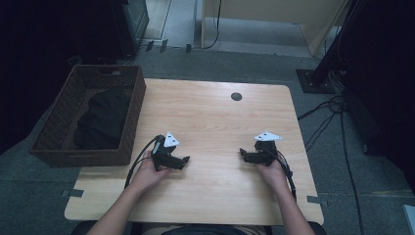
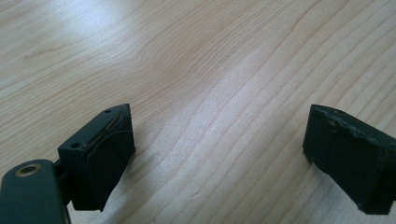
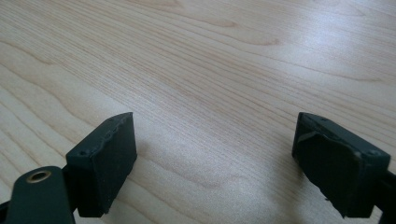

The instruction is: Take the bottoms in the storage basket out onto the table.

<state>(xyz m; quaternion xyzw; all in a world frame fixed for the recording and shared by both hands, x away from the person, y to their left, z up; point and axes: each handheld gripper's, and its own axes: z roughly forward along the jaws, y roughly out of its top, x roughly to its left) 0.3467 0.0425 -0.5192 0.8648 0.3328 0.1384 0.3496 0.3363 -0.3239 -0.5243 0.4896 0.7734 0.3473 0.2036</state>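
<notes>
Dark wicker basket [image 1: 133, 113] at wooden table's [image 1: 215, 122] left edge, black cloth [image 1: 103, 117] inside; round grommet [image 1: 236, 96] near far edge.

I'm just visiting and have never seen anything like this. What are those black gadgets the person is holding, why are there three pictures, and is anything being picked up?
No robot arm here: a person sits at a wooden table with a hand-held two-jaw gripper in each hand. The high view looks down from above: the left gripper and the right gripper rest low over the tabletop, pointing toward each other. The other two pictures come from small cameras riding on each gripper, looking along its black jaws. In both, the jaws stand wide apart with only bare wood between them, so nothing is held. At the table's left edge sits a brown wicker basket with a dark cloth inside. A small dark round spot marks the tabletop's far side.
</notes>
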